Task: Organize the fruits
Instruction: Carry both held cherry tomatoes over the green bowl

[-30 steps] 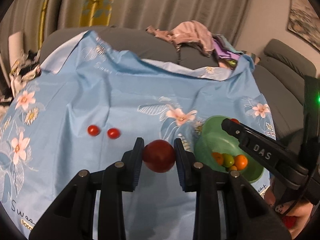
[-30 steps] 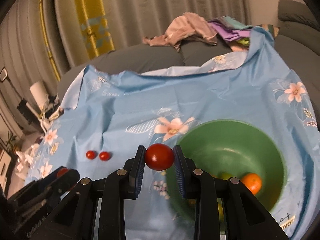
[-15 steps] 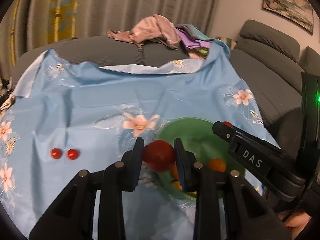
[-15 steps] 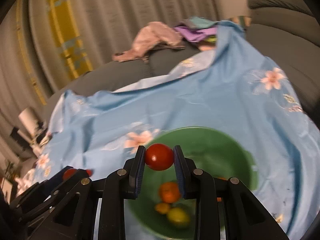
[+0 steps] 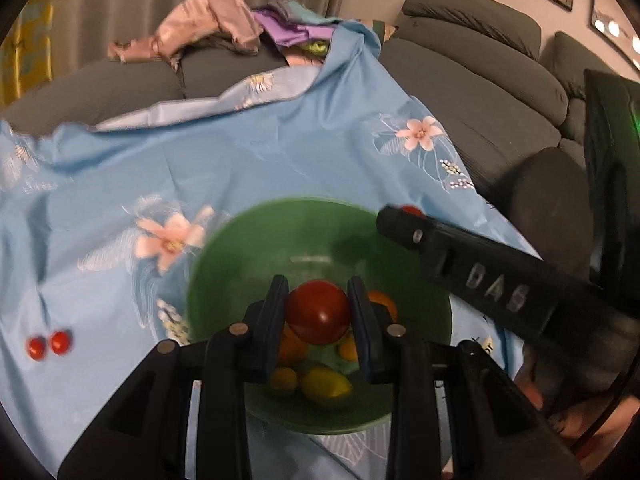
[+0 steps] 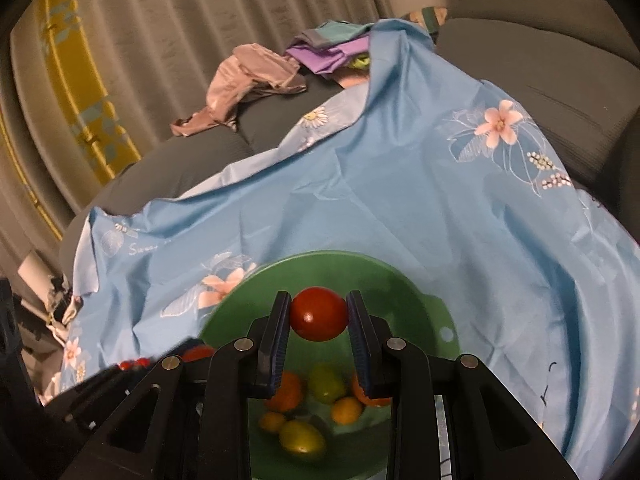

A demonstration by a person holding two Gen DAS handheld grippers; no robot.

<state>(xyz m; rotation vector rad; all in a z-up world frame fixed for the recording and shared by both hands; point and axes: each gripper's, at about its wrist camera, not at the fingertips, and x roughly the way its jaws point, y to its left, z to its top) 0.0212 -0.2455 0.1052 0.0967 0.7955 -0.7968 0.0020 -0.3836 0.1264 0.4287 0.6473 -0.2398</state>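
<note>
Your left gripper point(image 5: 318, 312) is clamped on 1 round red tomato point(image 5: 318, 310), your right gripper point(image 6: 319, 316) on another point(image 6: 319, 313), both over the green plastic bowl point(image 5: 256, 240). Lower each close to the fruit inside, then release gently, 1 at a time.

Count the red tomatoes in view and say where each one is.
4: one tomato in the left gripper, one in the right gripper, both over the green bowl, and two small ones on the blue cloth. The grippers may hide more.
</note>
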